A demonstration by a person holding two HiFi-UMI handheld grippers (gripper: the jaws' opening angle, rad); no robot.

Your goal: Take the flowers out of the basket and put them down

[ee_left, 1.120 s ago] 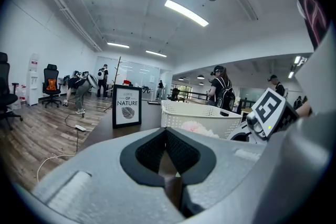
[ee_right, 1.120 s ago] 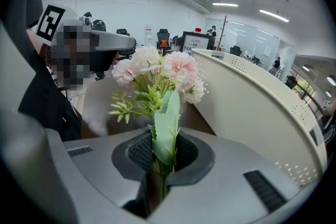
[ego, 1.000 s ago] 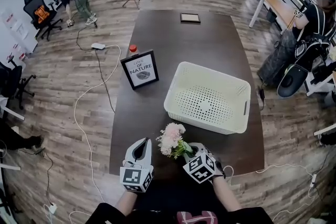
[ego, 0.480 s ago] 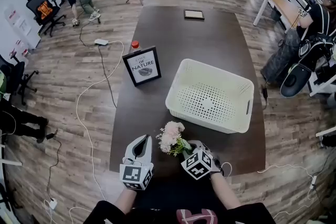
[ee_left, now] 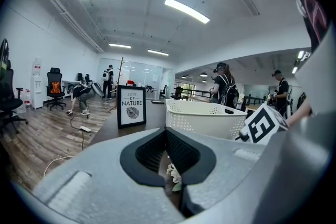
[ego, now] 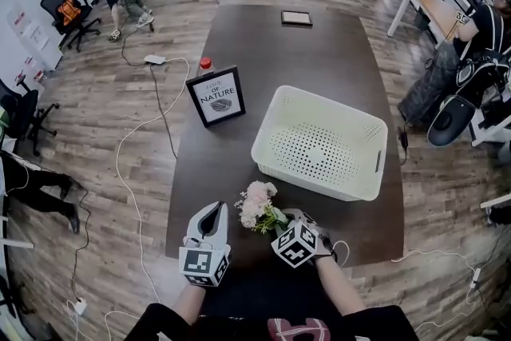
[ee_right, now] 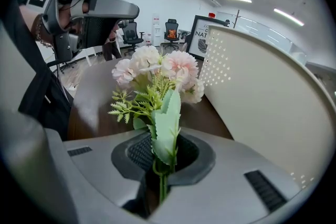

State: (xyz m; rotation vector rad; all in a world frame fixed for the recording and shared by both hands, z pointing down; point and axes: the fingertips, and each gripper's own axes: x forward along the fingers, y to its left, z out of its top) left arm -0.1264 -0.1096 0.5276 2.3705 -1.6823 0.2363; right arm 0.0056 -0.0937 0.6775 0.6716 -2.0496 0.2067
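A small bunch of pink flowers [ego: 257,204] with green leaves is outside the white perforated basket [ego: 363,172], over the dark table's near edge. My right gripper [ego: 277,222] is shut on the stems and points steeply down; in the right gripper view the blooms [ee_right: 157,66] rise above the right gripper [ee_right: 161,140], with the basket wall [ee_right: 262,92] just to the right. My left gripper [ego: 214,208] is just left of the flowers, shut and holding nothing. In the left gripper view, the left gripper [ee_left: 167,136] points roughly level toward the basket [ee_left: 205,118]. The basket looks empty.
A framed "Love of Nature" sign [ego: 217,96] stands left of the basket, with a red-capped bottle [ego: 205,64] behind it. A small dark frame [ego: 296,17] lies at the table's far end. Cables [ego: 128,164] run on the floor to the left. People and office chairs surround the table.
My right gripper has sunk a little toward the tabletop with the flowers in it. The left gripper has stayed where it was.
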